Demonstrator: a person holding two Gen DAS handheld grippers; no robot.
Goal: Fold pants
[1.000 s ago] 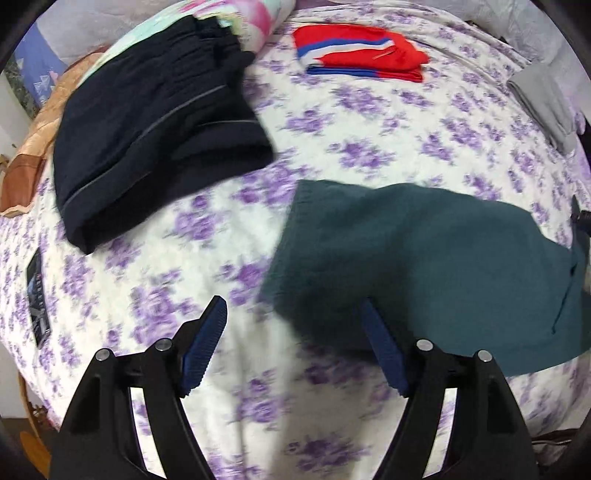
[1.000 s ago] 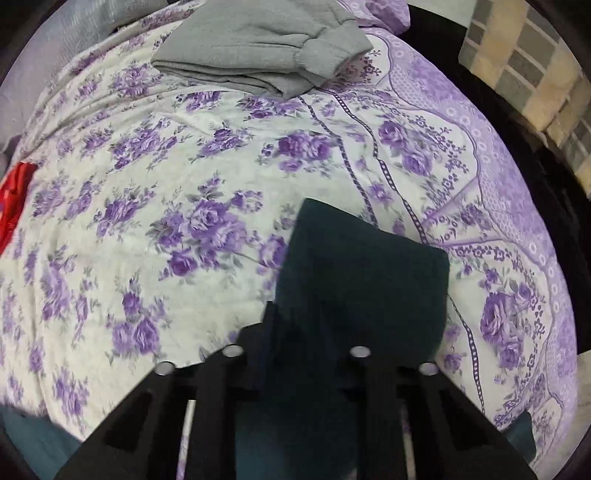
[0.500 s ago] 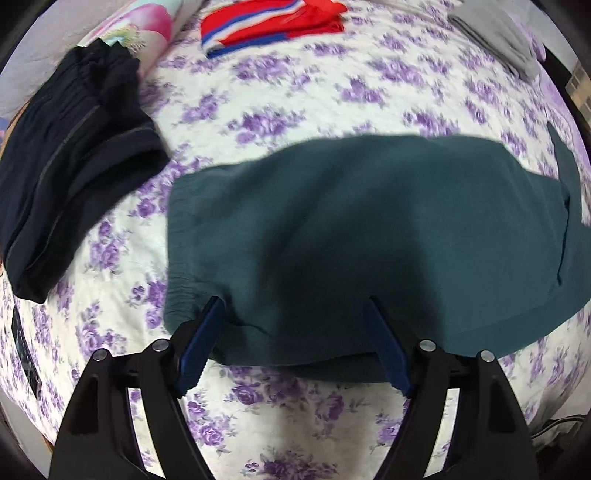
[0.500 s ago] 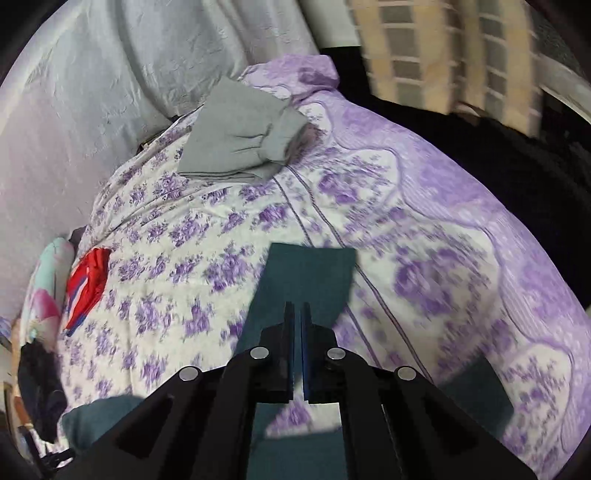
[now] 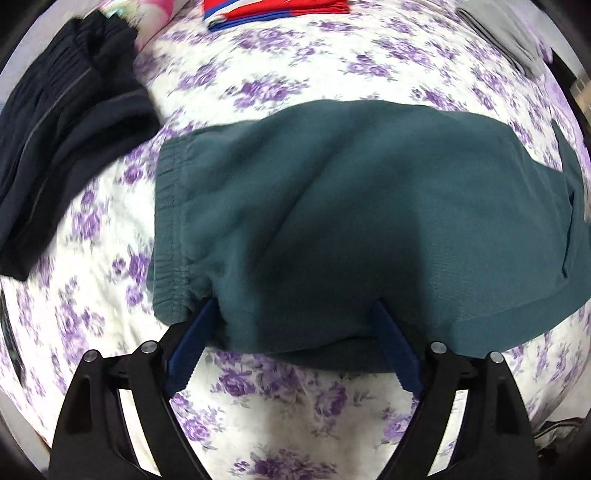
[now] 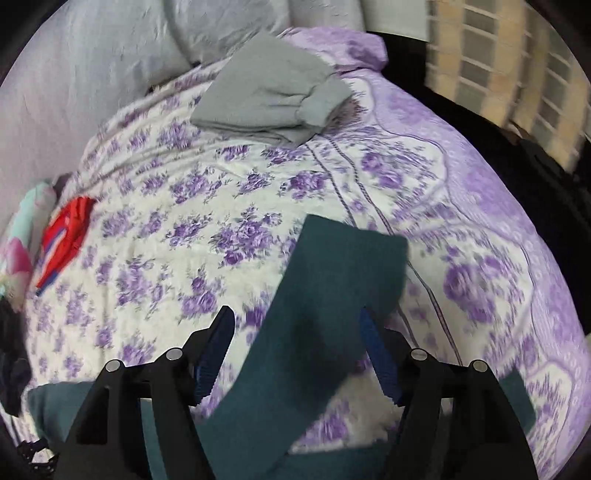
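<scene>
Pants (image 5: 351, 206) lie on the bedspread (image 5: 295, 74) — both tools opening, gripping nothing.

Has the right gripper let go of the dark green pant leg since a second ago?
Yes. The right gripper was clamped on the dark green pant leg; now its jaws are opening, and the leg lies loose between them on the purple floral bedspread.

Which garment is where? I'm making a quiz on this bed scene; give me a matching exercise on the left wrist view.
Things:
1. dark green cotton pants
2. navy blue folded pants
3. red, white and blue striped folded garment
4. grey folded garment

Places:
A. top right
B. left edge
C. middle
D. top centre

Pairs: 1-C, 2-B, 3-D, 4-A
</scene>
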